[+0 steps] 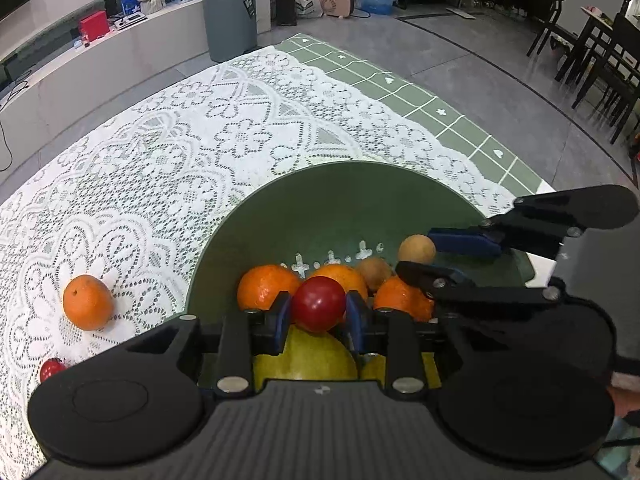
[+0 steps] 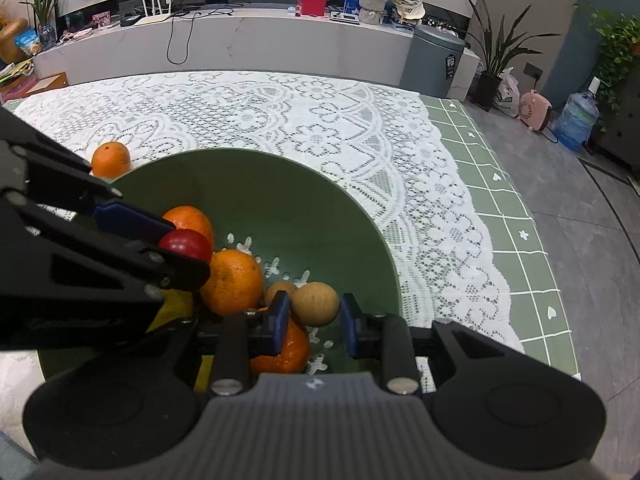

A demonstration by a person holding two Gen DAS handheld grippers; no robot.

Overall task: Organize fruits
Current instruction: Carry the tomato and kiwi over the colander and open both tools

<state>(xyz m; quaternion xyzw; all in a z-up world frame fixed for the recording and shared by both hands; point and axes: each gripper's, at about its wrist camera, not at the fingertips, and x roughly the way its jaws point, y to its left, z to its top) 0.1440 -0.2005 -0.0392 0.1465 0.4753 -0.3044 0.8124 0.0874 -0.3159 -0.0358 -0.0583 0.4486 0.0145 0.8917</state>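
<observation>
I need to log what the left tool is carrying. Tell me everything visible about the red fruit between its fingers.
The red fruit is small, round, smooth and glossy, deep red with a light highlight on its skin. It sits between the blue pads of the left tool, which touch it on both sides. It is held over the green bowl, just above a yellow fruit and in front of the oranges. Whether it touches those fruits is not clear. No stem shows.
</observation>
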